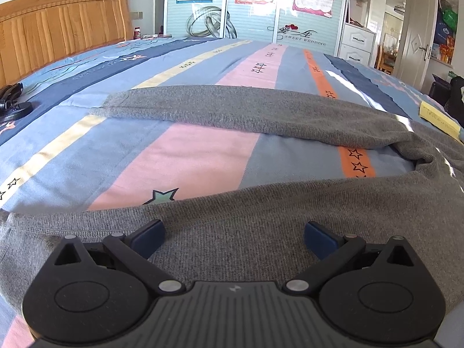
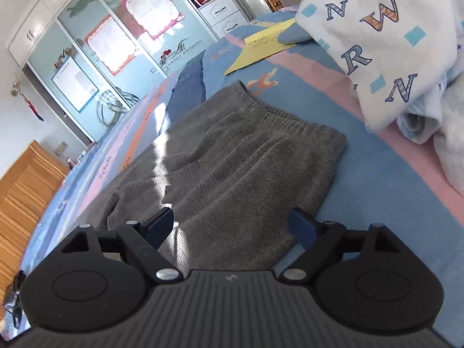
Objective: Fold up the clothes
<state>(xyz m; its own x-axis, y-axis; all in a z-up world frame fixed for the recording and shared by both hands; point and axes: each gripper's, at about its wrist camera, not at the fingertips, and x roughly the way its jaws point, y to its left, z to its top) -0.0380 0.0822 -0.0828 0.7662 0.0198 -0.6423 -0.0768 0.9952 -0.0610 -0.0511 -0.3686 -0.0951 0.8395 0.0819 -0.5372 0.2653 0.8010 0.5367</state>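
Grey knit trousers (image 1: 261, 116) lie spread flat on the striped bedspread (image 1: 188, 156). In the left wrist view one leg runs across the middle and the other leg (image 1: 232, 226) lies right under my left gripper (image 1: 233, 239), which is open and empty just above the fabric near its hem end. In the right wrist view the trousers' waist part (image 2: 232, 156) with its elastic band stretches away from my right gripper (image 2: 230, 224), which is open and empty over the near edge of the cloth.
A wooden headboard (image 1: 58, 26) stands at the far left. A black strap (image 1: 11, 101) lies on the bed at left. A yellow paper (image 2: 261, 43) and a white letter-print pile of laundry (image 2: 391, 43) lie to the right. Wardrobe doors (image 1: 255, 5) stand beyond the bed.
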